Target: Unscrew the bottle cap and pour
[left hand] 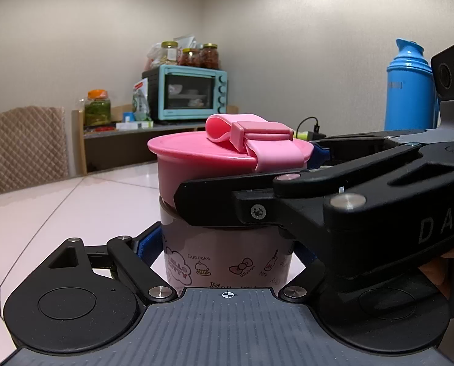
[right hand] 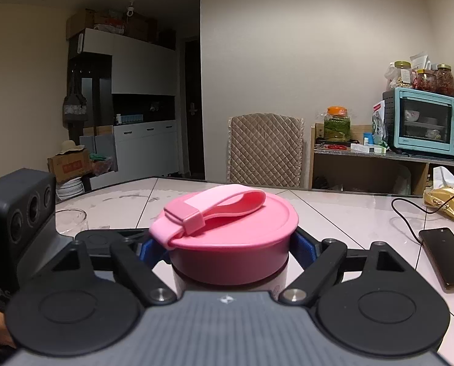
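**One pink bottle, two grippers, both clamped on**

So there's one bottle (left hand: 227, 262) standing upright on the pale tiled table (left hand: 43, 213), printed with little cartoon doodles, and it has one pink cap (right hand: 230, 238) still on, with a lighter pink loop strap (right hand: 214, 206) lying across the top.

The left gripper (left hand: 227, 253) is clamped on the bottle's body, its blue pads pressing the sides at 9 and 3 o'clock. The right gripper (right hand: 227, 250) sits higher, closed on the cap, again with blue pads at 9 and 3 o'clock of the lid. In the left wrist view the right gripper's black arm crosses in front of the bottle from 3 o'clock, just under the cap's rim.

Other stuff, counted:
- one clear glass (right hand: 71, 221) on the table at about 9 o'clock of the cap, near it
- one dark phone (right hand: 443, 259) at 3 o'clock with one black cable (right hand: 407, 213) running off it
- one blue flask (left hand: 410, 85) at 2 o'clock in the left view
- one teal toaster oven (right hand: 425, 122) on a shelf by the wall, three jars (right hand: 425, 79) on top
- one orange-lidded jar (right hand: 338, 123) beside it
- one quilted chair back (right hand: 265, 149) at 12 o'clock
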Demonstrator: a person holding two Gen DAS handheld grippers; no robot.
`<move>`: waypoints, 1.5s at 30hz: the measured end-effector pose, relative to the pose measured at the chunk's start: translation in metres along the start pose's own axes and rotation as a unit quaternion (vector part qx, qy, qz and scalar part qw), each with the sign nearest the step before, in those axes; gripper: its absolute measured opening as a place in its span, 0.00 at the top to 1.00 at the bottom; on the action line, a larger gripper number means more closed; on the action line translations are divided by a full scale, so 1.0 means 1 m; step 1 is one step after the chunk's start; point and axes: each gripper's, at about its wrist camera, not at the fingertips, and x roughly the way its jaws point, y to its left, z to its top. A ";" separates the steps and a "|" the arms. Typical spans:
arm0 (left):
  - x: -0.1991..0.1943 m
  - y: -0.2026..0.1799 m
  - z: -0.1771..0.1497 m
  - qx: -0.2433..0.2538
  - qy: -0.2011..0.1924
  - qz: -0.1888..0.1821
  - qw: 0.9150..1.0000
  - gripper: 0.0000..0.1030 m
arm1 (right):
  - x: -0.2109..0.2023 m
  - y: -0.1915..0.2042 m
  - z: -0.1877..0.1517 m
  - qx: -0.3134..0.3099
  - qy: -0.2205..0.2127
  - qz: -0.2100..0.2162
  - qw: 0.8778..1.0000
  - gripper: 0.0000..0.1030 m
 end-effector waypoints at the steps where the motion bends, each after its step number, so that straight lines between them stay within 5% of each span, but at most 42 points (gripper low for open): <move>1: 0.000 0.000 0.000 0.000 0.000 0.000 1.000 0.13 | 0.000 -0.002 0.000 -0.004 -0.001 0.004 1.000 0.17; 11: 0.000 0.000 0.000 0.000 0.000 0.000 1.000 0.13 | 0.003 -0.032 0.004 -0.038 0.005 0.117 0.992 0.18; 23: 0.001 0.001 0.000 0.000 0.000 0.000 1.000 0.13 | 0.018 -0.071 0.016 -0.077 0.015 0.270 0.960 0.18; 31: 0.000 0.001 0.000 0.001 0.000 0.000 1.000 0.13 | 0.012 -0.068 0.020 -0.071 0.018 0.253 0.965 0.17; 45: 0.000 0.002 0.000 0.001 0.000 0.000 1.000 0.13 | -0.017 -0.035 0.014 -0.030 0.005 0.116 0.993 0.05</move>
